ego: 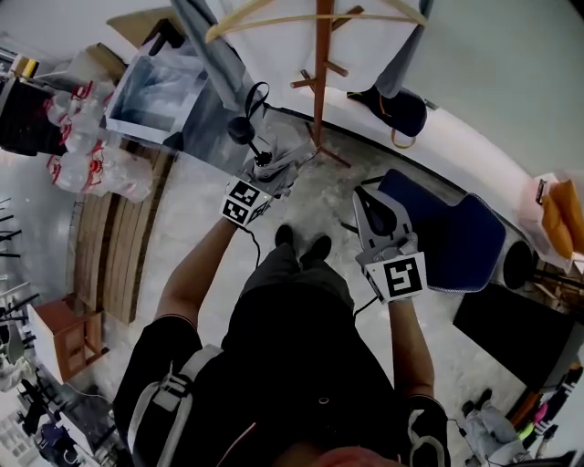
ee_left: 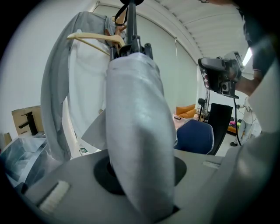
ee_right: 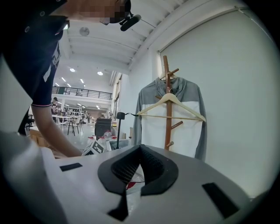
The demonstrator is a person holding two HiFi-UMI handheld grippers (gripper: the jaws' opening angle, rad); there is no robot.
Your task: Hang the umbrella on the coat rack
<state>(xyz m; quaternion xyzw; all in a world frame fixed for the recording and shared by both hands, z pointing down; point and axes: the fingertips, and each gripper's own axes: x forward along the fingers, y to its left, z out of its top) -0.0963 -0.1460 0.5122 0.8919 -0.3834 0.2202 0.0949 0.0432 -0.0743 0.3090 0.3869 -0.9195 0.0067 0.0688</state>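
From above: the L gripper (ego: 263, 173) is held out in front of the person, clamped on the folded grey fabric umbrella (ego: 285, 153). Its round black handle (ego: 242, 129) w/ a thin strap loop sticks out past the claw toward the wall. The tall wooden coat rack (ego: 320, 73) stands by the white wall, w/ a pale wooden hanger (ego: 274, 18) and a grey-and-white jacket (ego: 208, 50) on it. The umbrella is apart from the rack, not on any peg. The R gripper (ego: 367, 202) is held lower and to the side, near a dark blue padded chair (ego: 461, 239). L gripper view: the umbrella's grey bundle (ee_left: 135, 131) fills the space btw. the jaws, which are pressed on it. Its black shaft runs up toward the hanger (ee_left: 94, 38), and the R gripper (ee_left: 220, 75) shows far right. R gripper view: the jaws are together at the tips w/ nothing held btw. them. Beyond them is the rack (ee_right: 168, 109) w/ the hanger (ee_right: 170, 99) and jacket (ee_right: 192, 127). The umbrella handle (ee_right: 120, 115) stands upright just left of the jacket sleeve, not touching the rack's pegs.
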